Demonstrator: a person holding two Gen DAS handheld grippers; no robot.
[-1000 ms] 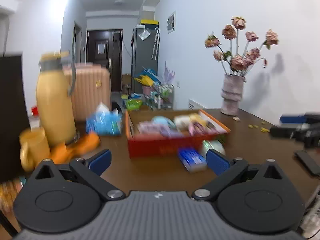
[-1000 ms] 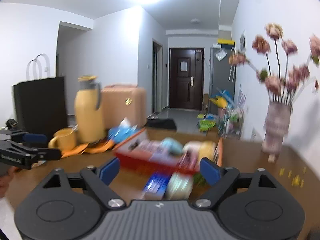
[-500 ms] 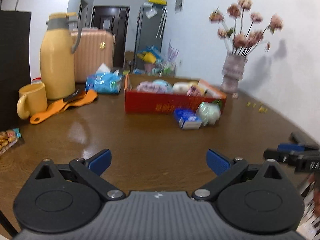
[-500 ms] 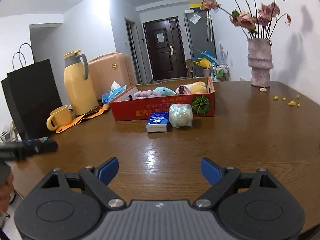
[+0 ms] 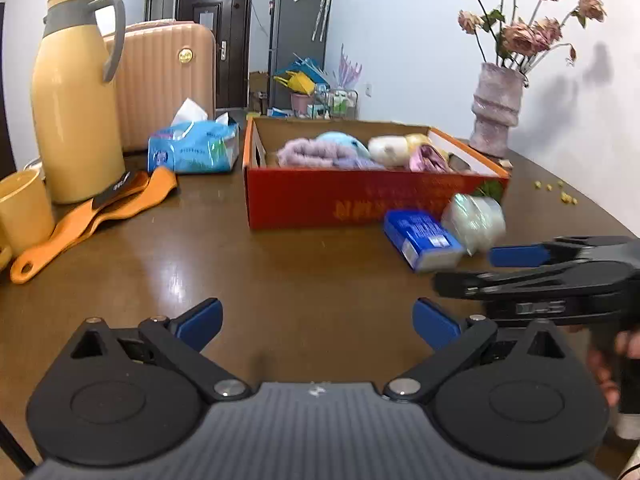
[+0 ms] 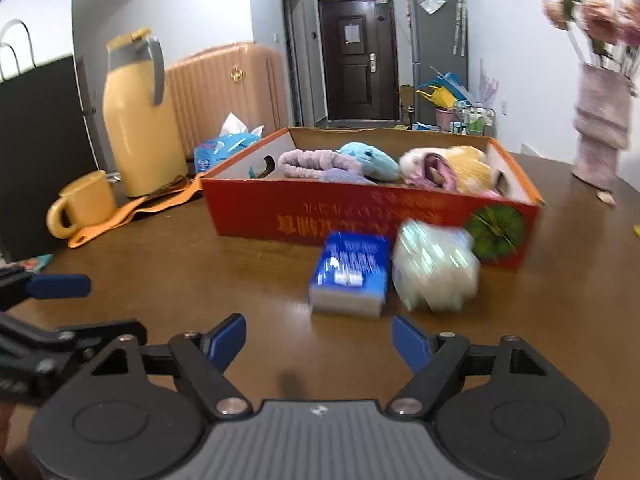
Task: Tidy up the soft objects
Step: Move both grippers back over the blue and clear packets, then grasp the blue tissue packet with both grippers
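Note:
A red cardboard box (image 6: 360,216) (image 5: 360,200) holds several soft toys and cloths on the brown table. In front of it lie a blue sponge pack (image 6: 350,274) (image 5: 422,238) and a clear plastic-wrapped white bundle (image 6: 434,270) (image 5: 474,218); a green pumpkin-like ball (image 6: 496,232) leans on the box's front. My right gripper (image 6: 318,338) sits low just short of the sponge pack, jaws closing, nothing between them. It also shows from the side at the right of the left wrist view, right gripper (image 5: 472,268). My left gripper (image 5: 316,320) is open over bare table.
At the left stand a yellow thermos (image 5: 76,100), a yellow mug (image 6: 82,204), an orange strap (image 5: 96,208) and a blue tissue pack (image 5: 192,148). A vase of dried flowers (image 5: 496,112) stands at the back right. A black paper bag (image 6: 36,152) stands at the table's left edge.
Both grippers have dropped toward the table and moved closer to the box. The right gripper now nears the sponge pack, its jaws narrower than before, and it has entered the left wrist view further.

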